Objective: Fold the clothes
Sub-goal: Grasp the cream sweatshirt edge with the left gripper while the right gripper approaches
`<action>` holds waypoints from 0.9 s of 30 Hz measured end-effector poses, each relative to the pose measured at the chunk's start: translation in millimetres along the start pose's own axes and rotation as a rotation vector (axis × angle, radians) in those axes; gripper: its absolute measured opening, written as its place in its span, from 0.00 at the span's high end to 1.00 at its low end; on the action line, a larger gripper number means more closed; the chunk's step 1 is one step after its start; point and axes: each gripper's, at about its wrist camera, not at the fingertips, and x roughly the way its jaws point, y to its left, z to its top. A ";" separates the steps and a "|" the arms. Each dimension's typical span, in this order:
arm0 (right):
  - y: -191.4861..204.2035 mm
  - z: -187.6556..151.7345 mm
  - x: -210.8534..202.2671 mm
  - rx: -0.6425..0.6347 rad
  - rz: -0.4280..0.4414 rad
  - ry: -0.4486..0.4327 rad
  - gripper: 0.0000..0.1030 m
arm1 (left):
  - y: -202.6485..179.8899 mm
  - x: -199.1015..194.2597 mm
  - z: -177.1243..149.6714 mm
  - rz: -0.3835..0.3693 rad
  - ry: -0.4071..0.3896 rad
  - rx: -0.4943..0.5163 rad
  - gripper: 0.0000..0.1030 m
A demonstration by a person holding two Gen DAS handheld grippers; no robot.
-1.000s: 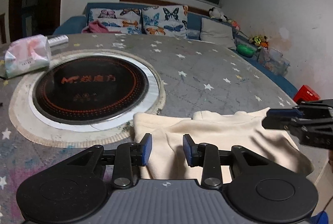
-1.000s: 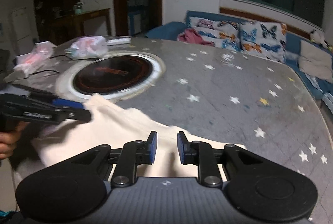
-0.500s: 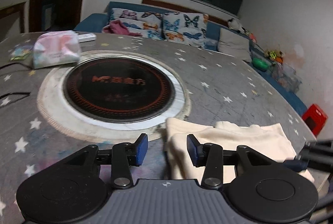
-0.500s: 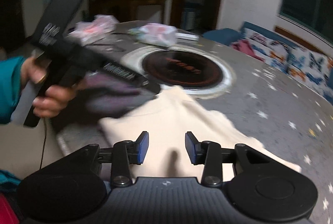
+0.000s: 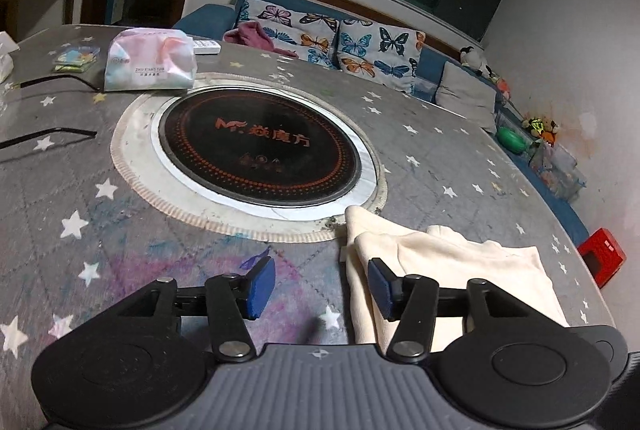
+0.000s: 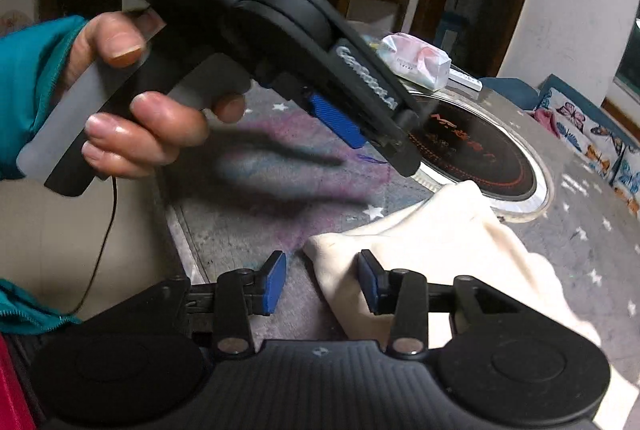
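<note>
A cream garment (image 5: 448,270) lies folded on the grey star-print table near its front edge, just below the round cooktop; it also shows in the right wrist view (image 6: 448,250). My left gripper (image 5: 322,288) is open and empty, held above the table at the garment's left edge. My right gripper (image 6: 322,282) is open and empty, over the garment's near corner. The left gripper (image 6: 360,118) crosses the top of the right wrist view, held in a hand.
A round black induction cooktop (image 5: 260,146) with a white rim is set into the table. A pink tissue pack (image 5: 150,62) and a black cable (image 5: 48,134) lie at the far left. A blue sofa with butterfly cushions (image 5: 352,42) stands behind.
Both grippers opened wider and swung left, off the garment's middle toward its left end. The garment stays flat on the table.
</note>
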 end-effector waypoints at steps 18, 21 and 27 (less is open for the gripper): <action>-24.4 11.6 -21.4 0.100 -0.035 -0.043 0.91 | -5.4 9.9 2.0 -0.126 0.080 -0.206 0.29; -35.3 13.2 -32.7 0.149 -0.020 -0.070 0.91 | -5.8 16.3 2.3 -0.160 0.106 -0.271 0.29; -39.5 10.1 -44.6 0.174 -0.009 -0.097 0.91 | -5.4 33.7 -2.9 -0.207 0.159 -0.399 0.40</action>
